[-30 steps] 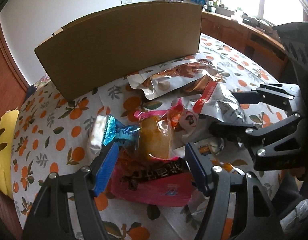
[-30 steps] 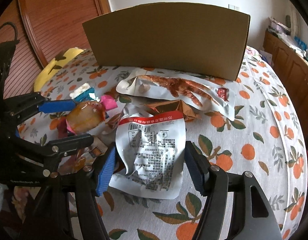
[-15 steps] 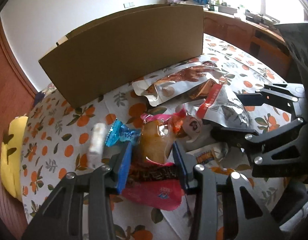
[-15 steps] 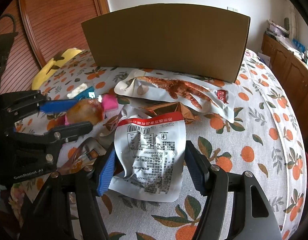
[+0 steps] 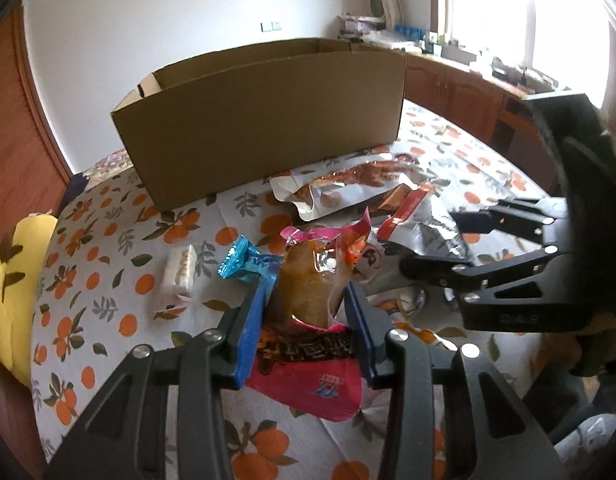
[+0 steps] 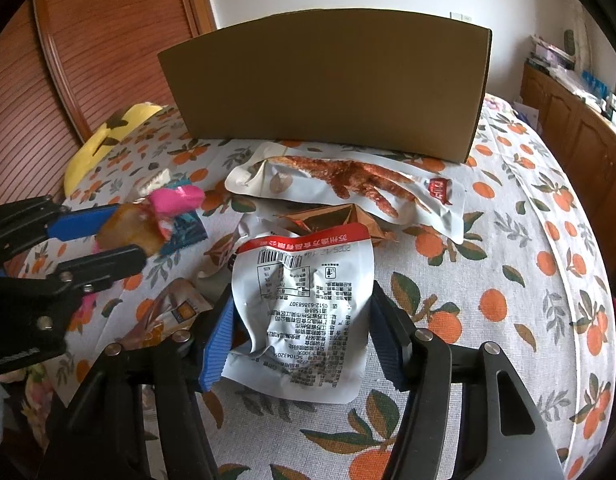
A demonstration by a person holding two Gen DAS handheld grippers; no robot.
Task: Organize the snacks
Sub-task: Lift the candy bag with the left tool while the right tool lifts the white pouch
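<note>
Pink snack pack [image 5: 308, 300] got squeezed tight when my left jaws closed, so it could go in the box [image 5: 259, 128]. My right jaws were closing around the white pouch [image 6: 303, 312].

At the bottom centre of the frame, the left gripper [image 5: 310, 304], black with blue ribbed pads, is clamped on a clear plastic snack pouch with a brown filling and pink sealed ends [image 5: 308, 292]. The pouch's lower pink end hangs below the pads. Left of it, a blue foil-wrapped candy [image 5: 243, 262] and a small white wrapped sweet [image 5: 179, 274] lie on the orange-patterned tablecloth [image 5: 107, 272]. An open brown cardboard box [image 5: 263, 132] fills the upper centre. Silver foil snack bags [image 5: 348, 190] lie below it. The right gripper [image 5: 440, 244] reaches in from the right edge.
</note>
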